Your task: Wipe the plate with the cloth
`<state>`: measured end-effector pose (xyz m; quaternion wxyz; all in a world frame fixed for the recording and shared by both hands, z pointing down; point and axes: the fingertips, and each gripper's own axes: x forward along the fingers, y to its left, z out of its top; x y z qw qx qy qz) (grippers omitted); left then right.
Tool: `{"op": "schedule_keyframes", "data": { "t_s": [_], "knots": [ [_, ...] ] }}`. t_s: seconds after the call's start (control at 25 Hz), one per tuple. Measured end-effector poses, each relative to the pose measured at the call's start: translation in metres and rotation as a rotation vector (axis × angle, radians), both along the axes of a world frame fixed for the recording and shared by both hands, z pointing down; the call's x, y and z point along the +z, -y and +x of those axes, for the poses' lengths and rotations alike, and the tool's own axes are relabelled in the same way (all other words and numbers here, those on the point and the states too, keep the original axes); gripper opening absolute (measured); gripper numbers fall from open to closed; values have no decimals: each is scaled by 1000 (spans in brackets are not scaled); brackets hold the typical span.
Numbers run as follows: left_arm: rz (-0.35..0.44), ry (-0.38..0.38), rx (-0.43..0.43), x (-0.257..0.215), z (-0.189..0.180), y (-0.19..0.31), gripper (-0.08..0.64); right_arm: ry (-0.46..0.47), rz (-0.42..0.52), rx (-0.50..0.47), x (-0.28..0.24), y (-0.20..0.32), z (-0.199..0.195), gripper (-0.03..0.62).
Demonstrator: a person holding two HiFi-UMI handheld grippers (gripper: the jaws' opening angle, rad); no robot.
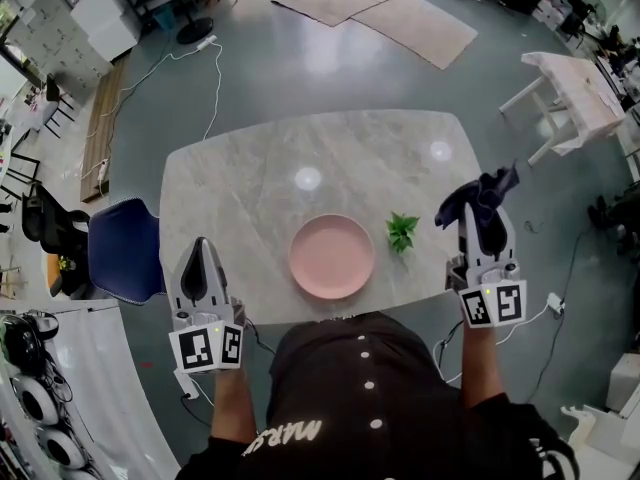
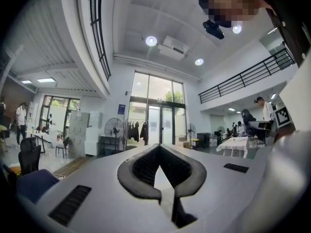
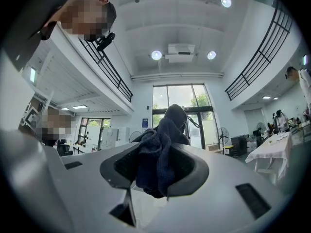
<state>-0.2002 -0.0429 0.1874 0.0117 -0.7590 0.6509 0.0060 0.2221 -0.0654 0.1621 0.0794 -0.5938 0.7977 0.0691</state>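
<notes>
My left tool [image 1: 200, 248] was closed on nothing at the near edge of the surface [image 1: 240, 178]. My right tool [image 1: 483, 213] clamped the dark cloth [image 1: 480, 193], held off to the right. The pink plate [image 1: 332, 256] lay between them, apart from both. I judged wiping not yet begun: next, lower the cloth onto the plate.

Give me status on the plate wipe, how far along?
Done: the dark blue cloth is picked up, with the right tool shut on it. In hand: it hangs by the right edge of the table, clear of the pink plate. Left: apparently all the wiping; cloth and plate are apart. The left tool is shut and empty near the table's left edge.
</notes>
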Motion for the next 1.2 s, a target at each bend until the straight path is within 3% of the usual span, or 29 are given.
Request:
{"op": "schedule_keyframes", "data": {
  "t_s": [0.2, 0.44, 1.2],
  "knots": [
    [-3, -30, -10, 4, -4, 0, 17, -8, 0, 15, 4, -3, 4, 140],
    [-11, -16, -13, 8, -3, 1, 17, -9, -8, 27, 6, -4, 10, 138],
    [-15, -27, 0, 10, 0, 2, 17, -5, -34, -17, 15, 2, -17, 138]
  ]
}}
